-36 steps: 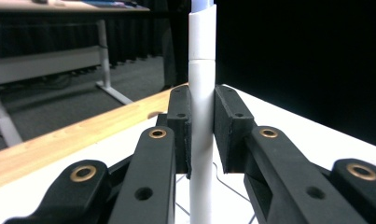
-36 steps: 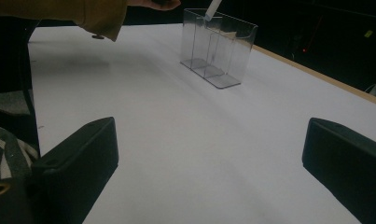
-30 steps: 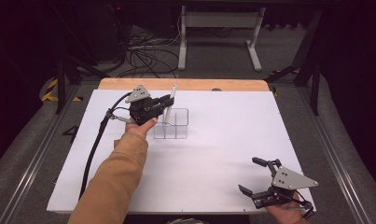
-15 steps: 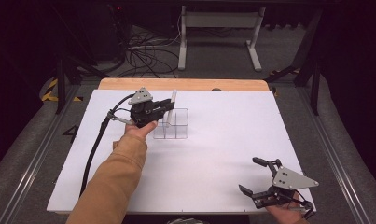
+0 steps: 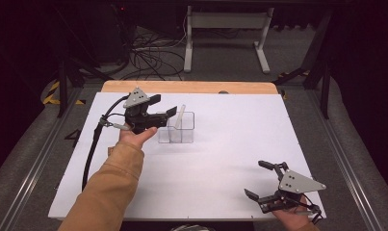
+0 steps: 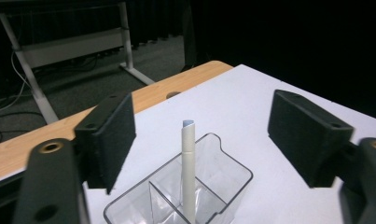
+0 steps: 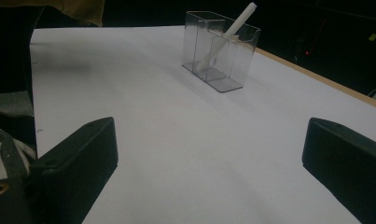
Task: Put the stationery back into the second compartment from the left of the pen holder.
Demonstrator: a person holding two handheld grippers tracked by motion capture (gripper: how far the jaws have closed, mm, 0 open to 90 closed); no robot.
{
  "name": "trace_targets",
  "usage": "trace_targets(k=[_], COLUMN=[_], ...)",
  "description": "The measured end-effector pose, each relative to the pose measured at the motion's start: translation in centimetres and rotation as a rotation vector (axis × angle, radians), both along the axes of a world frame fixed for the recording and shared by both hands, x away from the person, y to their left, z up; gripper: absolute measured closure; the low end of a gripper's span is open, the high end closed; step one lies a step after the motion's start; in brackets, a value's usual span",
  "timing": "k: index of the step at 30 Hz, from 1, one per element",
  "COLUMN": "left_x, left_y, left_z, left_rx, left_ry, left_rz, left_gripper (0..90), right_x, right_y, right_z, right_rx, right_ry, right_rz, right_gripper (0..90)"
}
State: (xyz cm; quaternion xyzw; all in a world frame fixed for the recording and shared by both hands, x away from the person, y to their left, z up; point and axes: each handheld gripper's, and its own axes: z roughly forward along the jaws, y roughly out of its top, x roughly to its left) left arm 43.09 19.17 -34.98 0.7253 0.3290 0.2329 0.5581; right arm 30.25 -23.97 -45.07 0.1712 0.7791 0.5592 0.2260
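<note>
A clear plastic holder (image 5: 182,134) with divided compartments stands on the white table, left of the middle. A white pen (image 5: 180,114) leans upright in its rear compartment. My left gripper (image 5: 165,106) hovers just left of the holder, open, its jaws level with the pen's top and apart from it. In the left gripper view the pen (image 6: 188,168) rises from the holder (image 6: 234,165) between the spread jaws of that gripper (image 6: 209,135). My right gripper (image 5: 255,179) rests open near the front right edge with nothing in it. In its own view this gripper (image 7: 213,163) faces the holder (image 7: 237,65) and pen (image 7: 234,28) far off.
White table sheet (image 5: 230,159) is bare around the holder. A wooden strip (image 5: 191,86) runs along the far edge. The left gripper's black cable (image 5: 93,149) trails down the table's left side. Beyond the table are a desk frame (image 5: 225,29) and floor cables.
My left gripper has drawn back a little to the left of the holder. The pen stays leaning in the holder. The right gripper has not moved.
</note>
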Motion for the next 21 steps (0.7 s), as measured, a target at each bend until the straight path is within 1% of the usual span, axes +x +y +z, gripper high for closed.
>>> trace_targets(k=[2,3,6,9,10,11,14,16,18,20,21], left_x=[-0.4,-0.6,-1.0,-1.4,-1.5,-1.5,-1.7,-1.9,-2.3,-2.8,-3.1], left_y=[0.1,0.1,0.2,0.2,0.1,0.2,0.3,0.4,0.6,0.8,1.0], left_z=[0.3,0.4,0.7,0.9,0.9,1.0,1.1,1.2,1.3,1.3,1.3], left_rx=[0.010,0.007,0.009,0.009,0.002,0.008,0.016,0.028,0.042,0.057,0.058], left_ry=[-0.014,-0.010,-0.019,-0.030,-0.026,-0.033,-0.032,-0.034,-0.034,-0.048,-0.048], left_rz=[-0.008,-0.013,-0.023,-0.024,-0.021,-0.019,-0.019,-0.017,-0.014,-0.012,-0.013], left_gripper=[20.3,19.9,18.8,18.2,18.1,17.9,17.1,16.6,15.5,13.9,13.6], right_x=[0.0,0.0,0.0,-0.1,-0.1,-0.1,-0.1,-0.1,-0.1,-0.1,-0.1], right_y=[0.0,0.1,0.0,-0.1,-0.1,-0.1,-0.1,-0.1,-0.1,-0.2,-0.2], right_z=[0.0,0.0,0.0,0.0,0.0,0.0,-0.1,-0.1,0.0,-0.1,-0.1], right_rx=[-0.005,-0.003,0.000,-0.004,0.000,0.001,-0.004,-0.002,-0.001,-0.005,-0.002], right_ry=[0.003,0.002,0.002,0.005,0.004,0.004,0.006,0.007,0.005,0.005,0.007], right_rz=[0.003,0.001,-0.003,-0.003,-0.005,-0.004,-0.005,-0.004,-0.006,-0.008,-0.010], right_gripper=[3.9,3.9,3.9,3.9,3.9,4.0,3.9,3.9,4.0,3.9,3.9])
